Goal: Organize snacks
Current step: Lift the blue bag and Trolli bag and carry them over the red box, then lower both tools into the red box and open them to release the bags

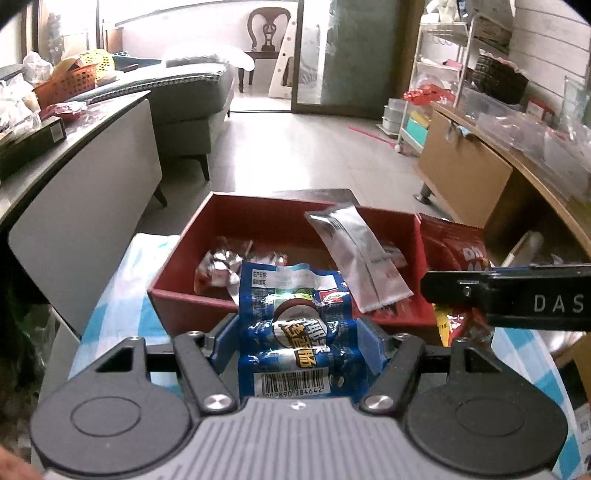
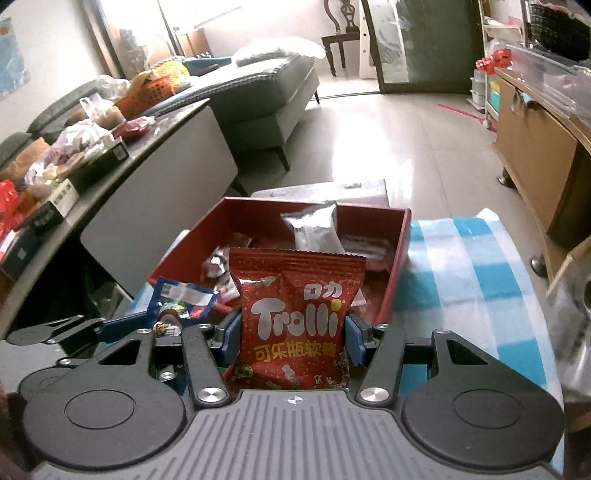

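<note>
In the right view, checked cloth (image 2: 461, 266) shows.

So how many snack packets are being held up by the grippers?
2. The blue packet sits in the left hand-held gripper, and the red Trolli bag in the right hand-held gripper. More snacks lie in the red box, some maybe hidden.

Home living room: grey sofa (image 1: 192, 96), tiled floor (image 1: 325, 147), wooden chair (image 1: 267, 31).
</note>
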`<state>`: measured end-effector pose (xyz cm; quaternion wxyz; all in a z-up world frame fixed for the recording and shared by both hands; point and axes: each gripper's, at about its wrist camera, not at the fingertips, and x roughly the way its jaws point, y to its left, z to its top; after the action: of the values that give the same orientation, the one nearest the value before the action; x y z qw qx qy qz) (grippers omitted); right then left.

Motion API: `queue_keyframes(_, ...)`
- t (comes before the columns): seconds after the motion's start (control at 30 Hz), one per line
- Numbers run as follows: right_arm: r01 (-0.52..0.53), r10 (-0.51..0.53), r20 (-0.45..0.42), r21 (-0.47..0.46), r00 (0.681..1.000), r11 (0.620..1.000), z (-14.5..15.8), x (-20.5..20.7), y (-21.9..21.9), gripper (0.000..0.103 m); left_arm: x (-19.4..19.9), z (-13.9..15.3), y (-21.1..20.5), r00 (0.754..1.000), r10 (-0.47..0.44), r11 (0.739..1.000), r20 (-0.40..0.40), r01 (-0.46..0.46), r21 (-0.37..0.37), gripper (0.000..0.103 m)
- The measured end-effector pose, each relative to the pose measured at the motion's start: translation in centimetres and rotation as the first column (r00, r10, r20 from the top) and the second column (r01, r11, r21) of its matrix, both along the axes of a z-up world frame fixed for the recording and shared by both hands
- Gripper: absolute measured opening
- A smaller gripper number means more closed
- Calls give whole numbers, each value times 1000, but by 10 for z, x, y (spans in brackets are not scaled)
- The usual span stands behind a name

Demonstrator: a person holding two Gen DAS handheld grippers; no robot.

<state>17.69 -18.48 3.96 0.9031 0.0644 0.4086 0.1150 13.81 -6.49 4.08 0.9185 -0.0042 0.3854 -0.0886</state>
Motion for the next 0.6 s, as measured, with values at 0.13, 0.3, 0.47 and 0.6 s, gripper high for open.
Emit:
queue_keyframes(0.13,7,-7,0,-4,1000,1000,-2,18,2,63,20,0,1,1000,16,1000,12,-17,12,62)
queue_keyframes(0.3,27,-27,-14,-9,1000,1000,-11,40,-1,63,42,-3,-2,999,27,999,29,-28,44,62)
queue_keyframes(0.47,31,-32,-30,-26,999,999,-21,57,0,63,63,-10,-4,999,35,998,27,-37,59,62)
queue_keyframes(0.6,30,-32,-40,-47,999,998,-27,69,2,63,76,-17,-5,999,43,996,22,-45,77,62)
